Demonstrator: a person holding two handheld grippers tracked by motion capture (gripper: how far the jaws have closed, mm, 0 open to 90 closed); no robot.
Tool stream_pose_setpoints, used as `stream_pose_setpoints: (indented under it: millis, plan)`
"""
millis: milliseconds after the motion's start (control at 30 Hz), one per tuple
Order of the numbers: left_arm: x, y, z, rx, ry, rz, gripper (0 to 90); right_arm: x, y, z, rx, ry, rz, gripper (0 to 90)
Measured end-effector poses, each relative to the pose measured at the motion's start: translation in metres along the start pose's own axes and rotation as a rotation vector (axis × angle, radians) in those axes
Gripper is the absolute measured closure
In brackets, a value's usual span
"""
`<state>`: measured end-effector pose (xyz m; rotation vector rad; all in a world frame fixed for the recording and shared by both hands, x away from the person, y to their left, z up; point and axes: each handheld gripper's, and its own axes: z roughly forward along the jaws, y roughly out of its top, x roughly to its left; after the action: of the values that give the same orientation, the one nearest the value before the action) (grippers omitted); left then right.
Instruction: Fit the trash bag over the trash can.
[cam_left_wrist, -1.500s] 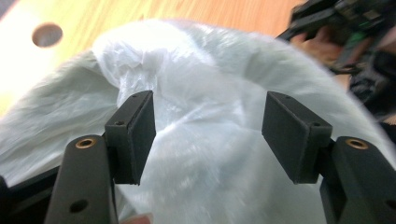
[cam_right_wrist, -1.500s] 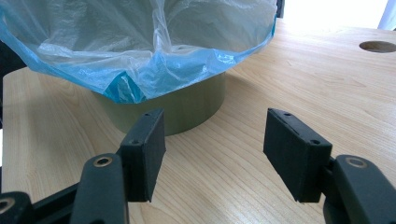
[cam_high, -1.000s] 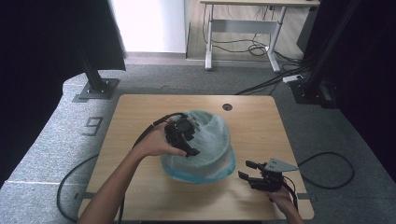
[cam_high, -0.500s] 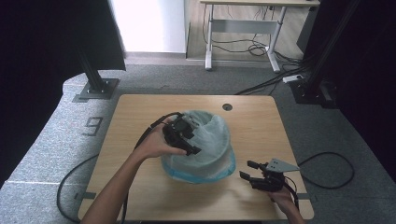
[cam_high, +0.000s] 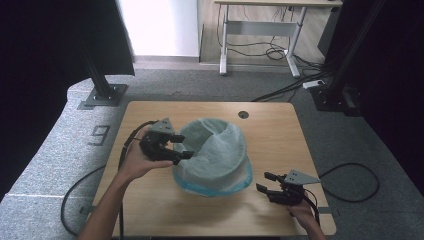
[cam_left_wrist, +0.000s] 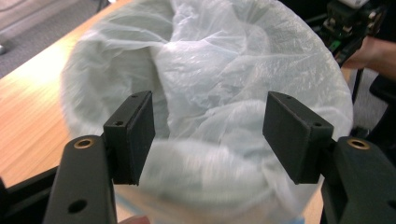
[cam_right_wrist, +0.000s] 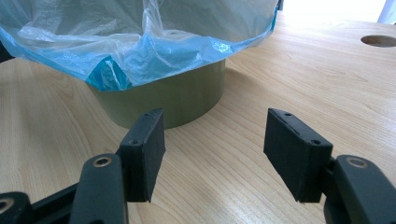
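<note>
Since the earlier pictures, the left gripper (cam_high: 181, 150) has been drawn back from over the mouth of the bin (cam_high: 212, 156) to its left rim, while the right gripper (cam_high: 267, 182) has been kept where it was, low and to the right of the bin.

Near the middle of the table (cam_high: 280, 135) the bin is seen, lined with a pale plastic bag (cam_high: 220, 145) whose blue edge is folded down over the outside of the rim. In the right gripper view the olive wall of the bin (cam_right_wrist: 173, 100) is shown below that bag's blue hem (cam_right_wrist: 140, 56), standing flat on the wood.

Beside the bin's left rim the left gripper is held in a hand (cam_high: 134, 161), its jaws pointed toward the bag. In the left gripper view the two jaws are seen well apart, with the crumpled bag (cam_left_wrist: 210, 84) beyond them and nothing pressed between the pads.

To the right of the bin, and apart from it, the right gripper is held just above the wood. Its jaws are likewise spread wide, with bare table (cam_right_wrist: 215, 158) between them, and nothing is gripped.

A round hole (cam_high: 243, 114) is cut in the table behind the bin. Black cables are trailed off the table edge on either side of the bin.
</note>
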<state>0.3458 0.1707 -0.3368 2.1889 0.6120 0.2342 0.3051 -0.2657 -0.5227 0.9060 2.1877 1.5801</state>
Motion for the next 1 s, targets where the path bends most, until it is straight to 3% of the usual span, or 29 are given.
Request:
stream_pose_setpoints:
  millis: [300,533,700,1000]
  plan:
    - [-0.001,-0.042,-0.031,-0.094,0.050,-0.051,33.8,-0.001,-0.001,0.000,0.006,-0.003,0.004,37.5]
    - [-0.002,-0.069,-0.036,-0.089,0.117,-0.082,33.4,0.000,-0.005,0.000,0.026,-0.006,0.002,37.2]
    - [-0.004,-0.080,-0.034,-0.076,0.142,-0.085,33.4,-0.003,-0.009,-0.004,0.025,-0.017,0.015,37.0]
    - [-0.001,-0.084,-0.032,-0.079,0.135,-0.101,33.4,-0.005,-0.011,-0.004,0.036,-0.032,0.012,36.6]
